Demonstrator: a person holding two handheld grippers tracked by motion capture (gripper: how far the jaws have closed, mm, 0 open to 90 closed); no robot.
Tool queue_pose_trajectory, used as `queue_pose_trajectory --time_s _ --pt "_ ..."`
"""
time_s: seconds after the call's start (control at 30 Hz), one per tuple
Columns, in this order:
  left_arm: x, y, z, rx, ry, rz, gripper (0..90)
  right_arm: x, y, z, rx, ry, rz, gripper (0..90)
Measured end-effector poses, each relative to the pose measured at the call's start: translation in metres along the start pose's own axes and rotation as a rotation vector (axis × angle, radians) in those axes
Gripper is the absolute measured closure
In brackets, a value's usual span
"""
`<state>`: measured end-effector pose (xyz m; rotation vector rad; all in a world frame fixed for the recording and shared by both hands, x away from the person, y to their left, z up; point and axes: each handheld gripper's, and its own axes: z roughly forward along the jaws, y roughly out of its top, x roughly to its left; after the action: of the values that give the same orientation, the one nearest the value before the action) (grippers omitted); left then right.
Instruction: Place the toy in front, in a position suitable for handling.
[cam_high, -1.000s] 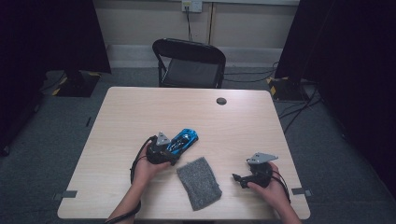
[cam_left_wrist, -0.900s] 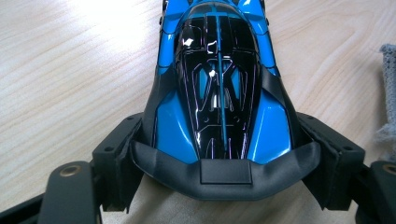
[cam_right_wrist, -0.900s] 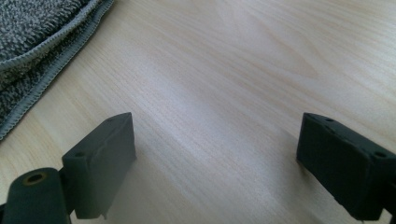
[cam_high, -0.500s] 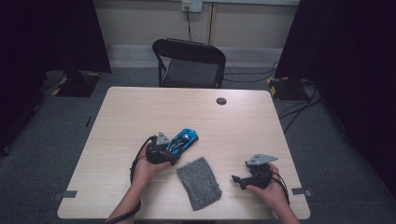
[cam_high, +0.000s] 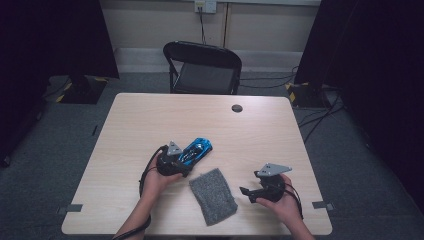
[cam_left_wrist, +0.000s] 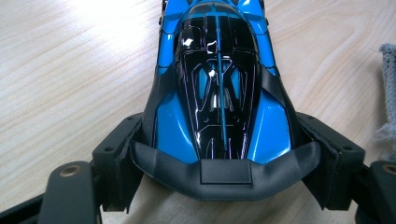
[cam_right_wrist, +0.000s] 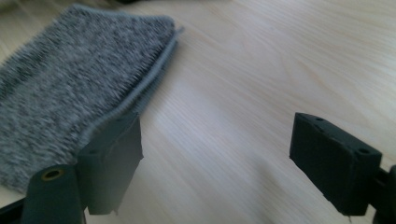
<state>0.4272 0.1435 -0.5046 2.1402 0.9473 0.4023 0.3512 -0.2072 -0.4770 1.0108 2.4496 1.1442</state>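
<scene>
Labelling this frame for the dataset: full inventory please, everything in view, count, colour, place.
toy car: 1, blue and black, left of table centre, rear between the left gripper's jaws
cloth: 1, grey, near edge of table, between the hands
table: 1, light wood, centre
round cap: 1, dark, far side of table
folding chair: 1, black, behind table
left gripper: 1, black, closed on the toy car's sides
right gripper: 1, black, jaws apart, just been closing, nothing between them, beside the cloth
hands: 2, near edge
</scene>
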Motion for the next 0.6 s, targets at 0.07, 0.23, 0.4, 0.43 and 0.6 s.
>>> queue_pose_trajectory --time_s 0.07,0.23,0.4,0.43,0.6 --pt "0.000 0.000 0.000 0.000 0.000 -0.001 24.3 0.005 0.004 0.001 -0.011 0.028 0.005 16.8" --pt "0.000 0.000 0.000 0.000 -0.001 -0.001 24.3 0.017 0.011 0.006 -0.011 0.058 -0.017 16.9" --pt "0.000 0.000 0.000 0.000 -0.001 -0.001 24.3 0.024 0.018 0.009 -0.036 0.092 0.015 16.9" --pt "0.000 0.000 0.000 0.000 -0.001 -0.001 24.3 0.025 0.019 0.010 -0.034 0.098 0.017 16.9" --pt "0.000 0.000 0.000 0.000 -0.002 0.000 24.3 0.035 0.022 0.015 -0.031 0.113 0.002 18.0"
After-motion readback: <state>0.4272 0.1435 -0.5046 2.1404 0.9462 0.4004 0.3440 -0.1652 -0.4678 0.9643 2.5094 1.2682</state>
